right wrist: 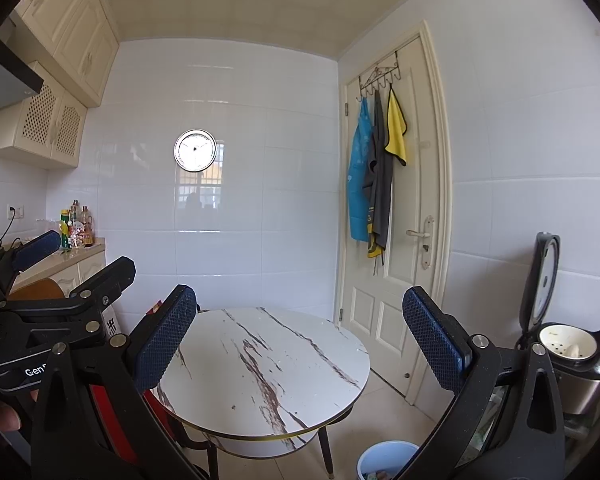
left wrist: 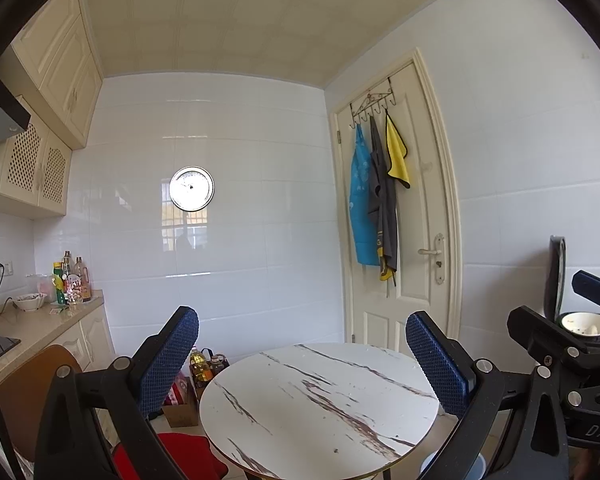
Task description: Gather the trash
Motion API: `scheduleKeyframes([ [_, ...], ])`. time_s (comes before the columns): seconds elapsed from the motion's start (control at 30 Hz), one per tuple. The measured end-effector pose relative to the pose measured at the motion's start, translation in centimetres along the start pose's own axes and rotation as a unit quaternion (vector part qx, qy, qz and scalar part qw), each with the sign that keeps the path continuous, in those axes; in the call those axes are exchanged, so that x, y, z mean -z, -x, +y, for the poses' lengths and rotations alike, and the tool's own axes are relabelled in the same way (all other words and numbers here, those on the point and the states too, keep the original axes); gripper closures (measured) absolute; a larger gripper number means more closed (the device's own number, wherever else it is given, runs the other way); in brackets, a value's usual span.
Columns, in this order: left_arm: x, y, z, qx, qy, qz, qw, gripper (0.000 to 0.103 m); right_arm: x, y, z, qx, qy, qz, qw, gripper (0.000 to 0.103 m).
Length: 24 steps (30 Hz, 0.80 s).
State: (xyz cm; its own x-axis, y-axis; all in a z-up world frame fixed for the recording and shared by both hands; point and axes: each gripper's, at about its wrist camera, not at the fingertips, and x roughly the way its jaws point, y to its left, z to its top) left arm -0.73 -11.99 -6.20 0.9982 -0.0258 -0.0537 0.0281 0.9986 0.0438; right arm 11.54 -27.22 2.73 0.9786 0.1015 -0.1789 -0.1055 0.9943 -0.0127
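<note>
Both grippers are hovering above the round marble-pattern table, each with its blue-padded fingers spread wide and nothing between them. The left gripper is framing the tabletop in the lower centre of its view, and the right gripper is doing the same from a spot a little further right, with the left tool showing at the lower left of the right wrist view. The tabletop is looking nearly bare: only a few dark crumbs are lying near its front edge, too small to identify. The blue trash bin is sitting on the floor at the bottom centre-right of the right wrist view, just beside the table leg and below the right gripper; in the left wrist view only a sliver of it is peeking out at the lower right. The bin is therefore lying down and to the right, nearer the right gripper, which, in my judgement, is the better placed arm for any reach toward it.
</note>
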Motion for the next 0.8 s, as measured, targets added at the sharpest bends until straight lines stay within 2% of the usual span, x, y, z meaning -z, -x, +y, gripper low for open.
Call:
scheduleKeyframes([
  [0.8, 0.2, -0.2, 1.0, -0.001, -0.003, 0.0, 1.0, 0.0, 0.2, 0.0, -0.1, 0.002, 0.0, 0.002, 1.0, 0.0],
])
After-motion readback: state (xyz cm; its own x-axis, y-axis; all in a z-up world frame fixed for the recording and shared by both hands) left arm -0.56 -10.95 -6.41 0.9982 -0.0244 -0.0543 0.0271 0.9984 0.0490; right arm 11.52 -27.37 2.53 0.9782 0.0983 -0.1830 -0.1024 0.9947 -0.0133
